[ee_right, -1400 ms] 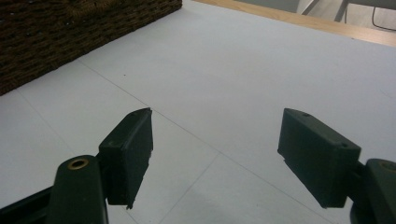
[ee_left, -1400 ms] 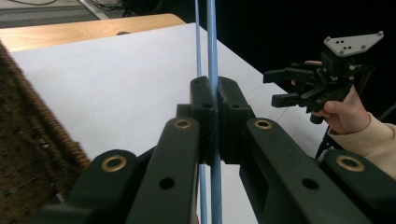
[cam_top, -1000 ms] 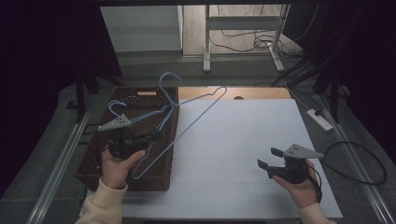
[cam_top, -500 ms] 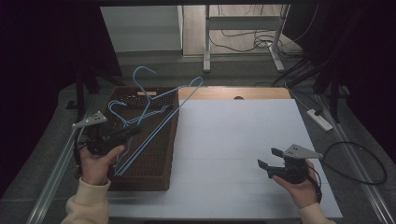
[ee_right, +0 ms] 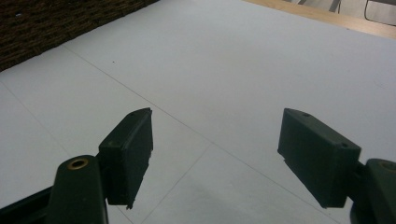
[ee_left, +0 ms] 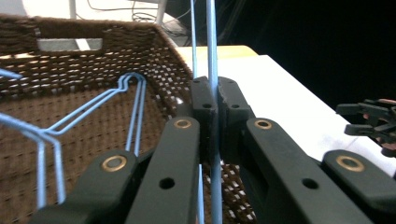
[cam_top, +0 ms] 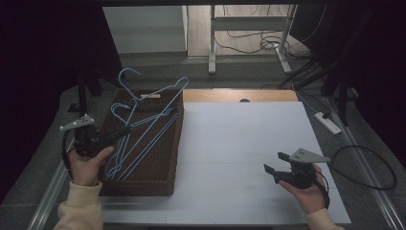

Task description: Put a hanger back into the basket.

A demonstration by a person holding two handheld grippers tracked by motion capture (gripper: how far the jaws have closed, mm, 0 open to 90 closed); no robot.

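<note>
Over the wicker basket [cam_top: 158, 177], left tongs [ee_left: 212, 100] clamp a blue hanger [cam_top: 158, 103]; right tongs [ee_right: 215, 158] gape wide.

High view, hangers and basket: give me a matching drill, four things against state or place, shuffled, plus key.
1. left tongs
2. right tongs
3. held blue hanger
4. wicker basket

A. open, nothing between the jaws
B. on the table's left side, beside the white sheet
C. shut on thin blue wire
D. slanting above the basket, hook up

Pairs: 1-C, 2-A, 3-D, 4-B
</note>
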